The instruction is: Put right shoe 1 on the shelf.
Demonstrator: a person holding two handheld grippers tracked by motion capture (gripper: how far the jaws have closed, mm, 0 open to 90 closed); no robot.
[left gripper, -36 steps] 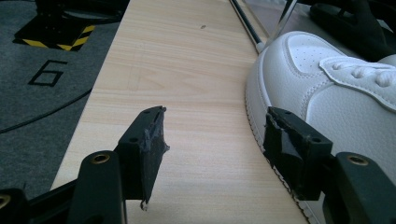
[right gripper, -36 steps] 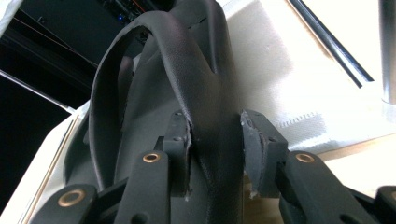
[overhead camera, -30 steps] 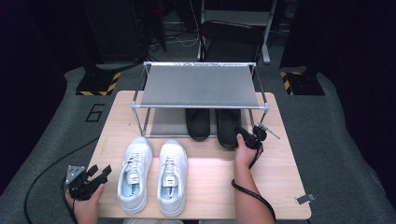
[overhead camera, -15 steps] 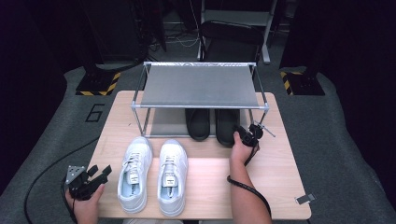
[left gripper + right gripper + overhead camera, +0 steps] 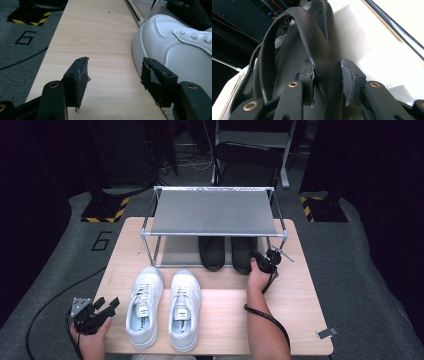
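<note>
Currently right tongs (image 5: 327, 82) pinching heel collar of black shoe (image 5: 243, 254), soft light rim, likely flexes; left tongs (image 5: 115, 75) spread, idle.

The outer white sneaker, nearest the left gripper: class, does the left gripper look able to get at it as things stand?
Probably yes. The left gripper is open on bare table, with the white sneaker right beside one jaw and nothing between them.

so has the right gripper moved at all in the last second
Yes, slightly. In the high view the right gripper, shut on the right black shoe, has shifted toward the rack's front rail, pushing further under the shelf.
</note>
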